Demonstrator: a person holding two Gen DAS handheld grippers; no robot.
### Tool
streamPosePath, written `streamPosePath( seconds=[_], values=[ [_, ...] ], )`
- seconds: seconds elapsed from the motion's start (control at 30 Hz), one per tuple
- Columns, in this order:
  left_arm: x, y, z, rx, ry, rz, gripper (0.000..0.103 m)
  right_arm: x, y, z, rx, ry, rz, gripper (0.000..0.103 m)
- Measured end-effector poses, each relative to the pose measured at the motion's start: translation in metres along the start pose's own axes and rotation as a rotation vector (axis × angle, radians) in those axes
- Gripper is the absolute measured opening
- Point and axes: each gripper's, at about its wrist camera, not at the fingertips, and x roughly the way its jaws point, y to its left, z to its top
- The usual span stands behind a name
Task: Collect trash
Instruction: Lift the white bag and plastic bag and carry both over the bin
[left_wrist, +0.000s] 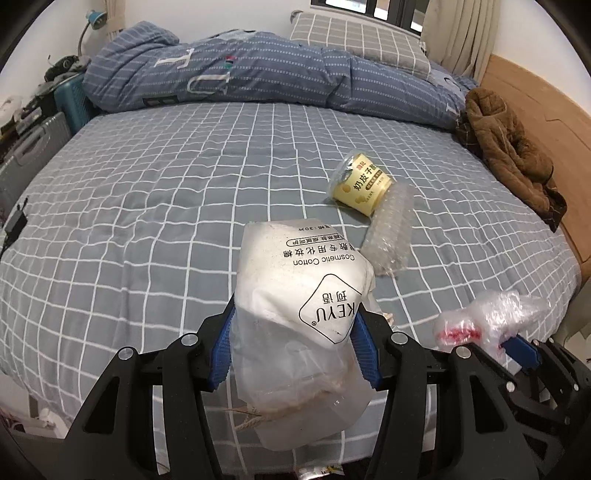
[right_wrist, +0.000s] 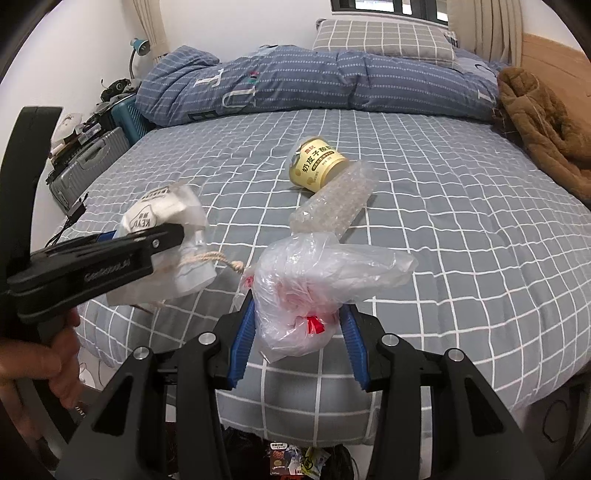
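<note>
Mid-collection, the left claw (left_wrist: 295, 347) gripped a cotton-pad packet (left_wrist: 295, 295), the right claw (right_wrist: 297, 343) a crumpled bag (right_wrist: 314, 280); both likely needed binning before the centre-frame cup (right_wrist: 317, 168).

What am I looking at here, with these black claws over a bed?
No robot: a person holds a two-finger gripper in each hand, each carrying a wide-angle camera. One picture looks along the left gripper, clamped on a cotton pad bag. The other looks along the right gripper, clamped on a plastic bag; the left gripper and the person's hand show at its left edge. On the bed lie a yellow cup, tipped over, and bubble wrap against it.
</note>
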Motion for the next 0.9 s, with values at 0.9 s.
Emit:
streamPosePath(
  seconds=[0.9],
  values=[
    [-0.076,-0.003,-0.069,-0.021,-0.007,-0.008,0.054,-0.072,0.009,-0.029,-0.006,-0.048,-0.023,0.042]
  ],
)
